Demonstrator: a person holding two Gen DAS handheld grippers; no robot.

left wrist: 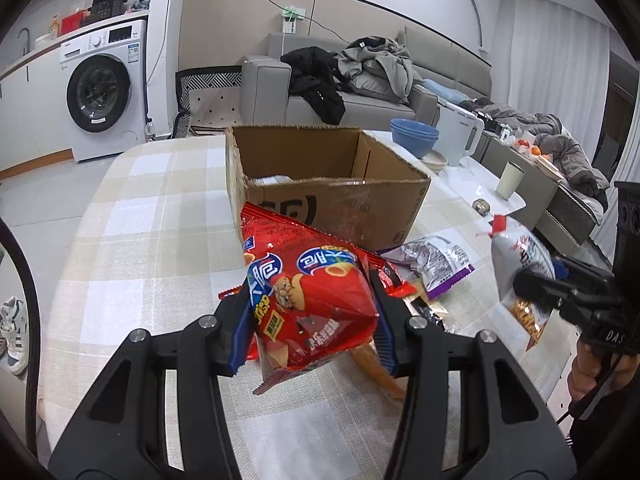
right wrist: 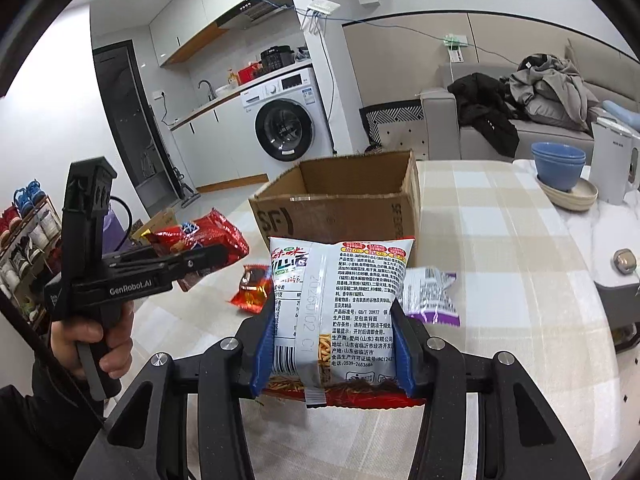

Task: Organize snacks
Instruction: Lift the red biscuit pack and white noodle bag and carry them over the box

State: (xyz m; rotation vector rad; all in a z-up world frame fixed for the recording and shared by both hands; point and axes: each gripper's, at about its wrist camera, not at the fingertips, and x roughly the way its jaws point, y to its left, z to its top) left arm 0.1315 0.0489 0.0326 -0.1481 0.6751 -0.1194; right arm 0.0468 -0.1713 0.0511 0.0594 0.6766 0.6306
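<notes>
My left gripper (left wrist: 310, 316) is shut on a red snack bag (left wrist: 308, 300) and holds it above the checked tablecloth, in front of the open cardboard box (left wrist: 332, 204). My right gripper (right wrist: 332, 340) is shut on a white and red snack bag (right wrist: 336, 300), held upright in front of the same box (right wrist: 340, 216). The right gripper and its bag (left wrist: 520, 276) also show at the right of the left wrist view. The left gripper with the red bag (right wrist: 200, 240) shows at the left of the right wrist view. A purple and white bag (right wrist: 430, 300) and a small red packet (right wrist: 252, 286) lie on the table.
Blue bowls (right wrist: 558, 164) on a beige dish and a white kettle (right wrist: 612, 160) stand at the table's far right. A cup (left wrist: 509, 180) and a small round object (left wrist: 482, 206) sit on the marble end. A washing machine (left wrist: 104, 92) and a sofa (left wrist: 360, 96) stand behind.
</notes>
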